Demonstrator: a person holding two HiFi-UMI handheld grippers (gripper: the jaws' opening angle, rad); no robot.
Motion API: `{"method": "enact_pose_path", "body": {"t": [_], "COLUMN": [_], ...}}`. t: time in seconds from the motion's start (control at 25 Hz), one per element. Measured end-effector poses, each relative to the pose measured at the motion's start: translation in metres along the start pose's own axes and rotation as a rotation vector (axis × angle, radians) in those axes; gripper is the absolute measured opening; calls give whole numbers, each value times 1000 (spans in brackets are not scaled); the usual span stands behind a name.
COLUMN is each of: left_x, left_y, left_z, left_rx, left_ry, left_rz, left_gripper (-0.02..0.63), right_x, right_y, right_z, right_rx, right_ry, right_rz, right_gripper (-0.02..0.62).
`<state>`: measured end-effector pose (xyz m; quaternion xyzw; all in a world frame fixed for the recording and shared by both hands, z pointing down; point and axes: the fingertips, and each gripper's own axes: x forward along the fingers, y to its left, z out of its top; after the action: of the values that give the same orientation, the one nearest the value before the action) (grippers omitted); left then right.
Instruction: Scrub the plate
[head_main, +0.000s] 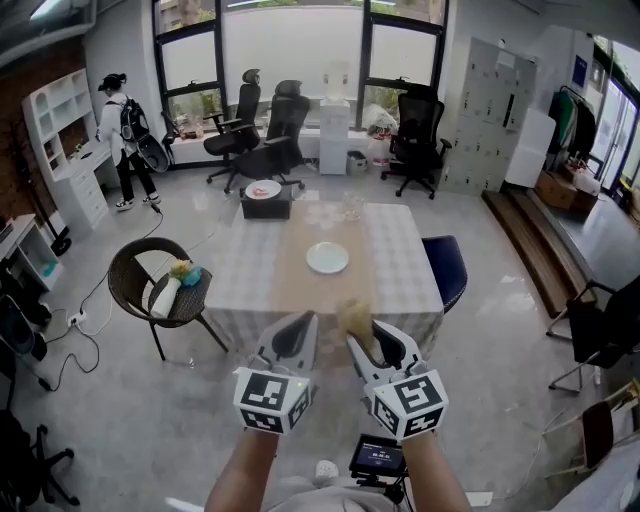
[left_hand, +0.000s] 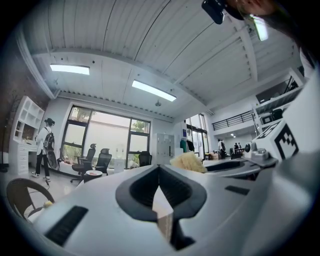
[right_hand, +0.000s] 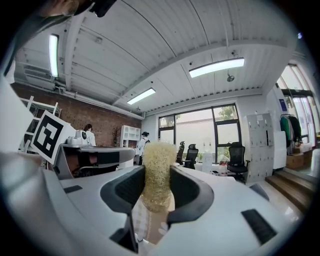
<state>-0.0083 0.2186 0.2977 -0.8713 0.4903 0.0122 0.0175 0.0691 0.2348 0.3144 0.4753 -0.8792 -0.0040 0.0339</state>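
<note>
Looking down on a square tabletop (head_main: 395, 270) draped in pale checked cloth, with a tan runner along its middle. Stands ahead of both claws.

Carries a white round plate (head_main: 327, 258), lying flat on the runner near the centre, apart from everything else and touched by neither claw. Probably ceramic or hard plastic (cannot tell which from this far off). Stiff and smooth either way, and likely slippery once wet. Breakable if ceramic and knocked off the edge. Apt to skate on the cloth under sideways rubbing. Best steadied at the rim, on the near-left side, leaving the face free for scrubbing.

Lower in the head view, side by side near the tabletop's front edge:

- The grey left claw (head_main: 292, 338), shut tight on itself. Nothing between its dark pads in the left gripper view, only checked cloth showing below. Free, then, to go for the rim.
- The grey right claw (head_main: 375, 345), clamped on a yellowish fibrous scrubbing pad (right_hand: 157, 167).

Scrubbing pad pinched at its lower half between the dark pads, its frizzy top standing proud above them. Looks light, soft and springy. Should flatten under pressure rather than scratch. Judged to need a firm downward press and small circling strokes, and no harder squeeze than the present one.
</note>
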Motion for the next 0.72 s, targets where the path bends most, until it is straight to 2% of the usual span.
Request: {"method": "enact_pose_path", "body": {"t": [0.36, 0.72], "left_x": [38, 88], "left_y": [21, 50], "left_z": [-11, -28], "left_rx": [-11, -24], "left_ry": [22, 44], "left_rz": [20, 5], "left_gripper": [12, 12], "right_x": [36, 80], "right_y": [-32, -64], "right_z": [-8, -25], "right_rx": [12, 15], "right_ry": [19, 52], "right_rz": [11, 0], "right_gripper": [155, 155]}}
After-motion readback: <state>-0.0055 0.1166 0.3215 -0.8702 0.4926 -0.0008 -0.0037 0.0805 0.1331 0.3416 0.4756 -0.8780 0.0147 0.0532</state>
